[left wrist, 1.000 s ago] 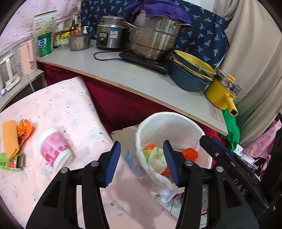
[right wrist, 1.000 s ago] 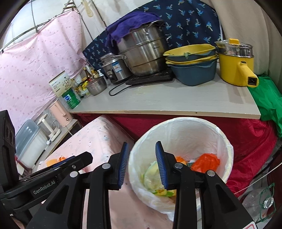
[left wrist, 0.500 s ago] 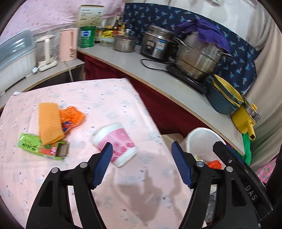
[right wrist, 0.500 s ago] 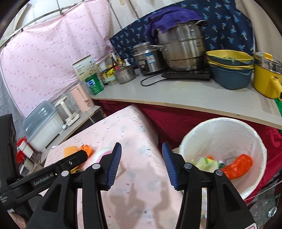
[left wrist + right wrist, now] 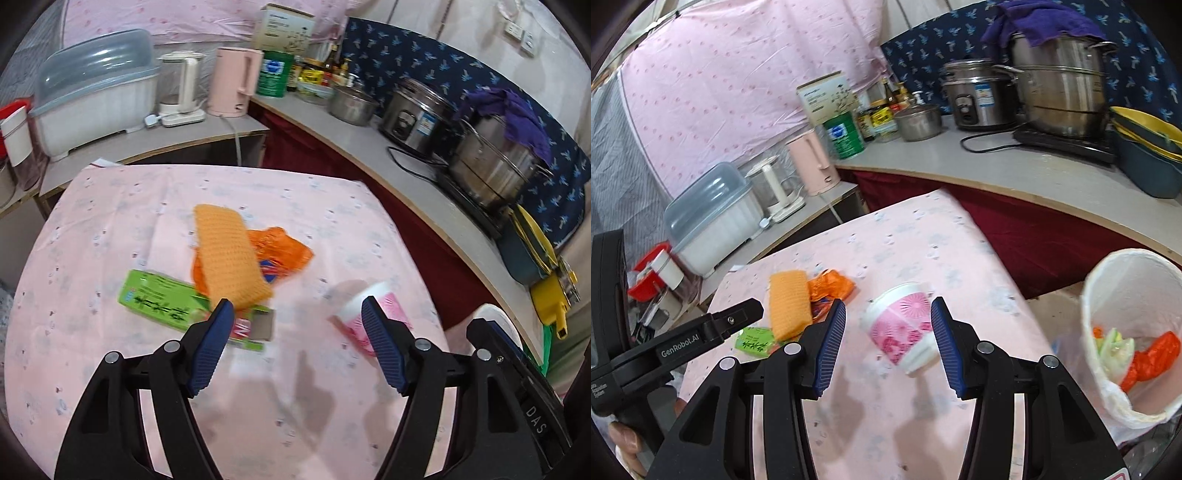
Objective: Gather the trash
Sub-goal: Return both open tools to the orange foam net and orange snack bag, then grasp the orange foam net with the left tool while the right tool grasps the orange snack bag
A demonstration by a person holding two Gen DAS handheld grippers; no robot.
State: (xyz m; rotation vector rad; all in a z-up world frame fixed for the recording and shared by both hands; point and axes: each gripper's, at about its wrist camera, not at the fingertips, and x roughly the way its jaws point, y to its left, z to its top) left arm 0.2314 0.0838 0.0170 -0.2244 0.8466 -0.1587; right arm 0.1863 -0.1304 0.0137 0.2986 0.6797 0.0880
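A pink paper cup (image 5: 903, 328) lies on its side on the pink tablecloth (image 5: 916, 243); it also shows in the left wrist view (image 5: 360, 314). An orange knitted cloth (image 5: 229, 254), an orange wrapper (image 5: 284, 254) and a green packet (image 5: 162, 295) lie together to its left. My left gripper (image 5: 297, 321) is open and empty above the table, between the packet and the cup. My right gripper (image 5: 888, 325) is open and empty, its jaws on either side of the cup. The white-lined trash bin (image 5: 1134, 332) stands off the table's right edge with scraps inside.
A counter (image 5: 388, 155) runs behind the table with a pink kettle (image 5: 236, 83), green tin (image 5: 275, 74), rice cooker (image 5: 417, 110), steel pot (image 5: 495, 166), stacked bowls (image 5: 1148, 155) and a dish box (image 5: 96, 96).
Both grippers have swung left from over the trash bin to over the table. Both have opened wider. The cup and wrappers now sit in front of them.
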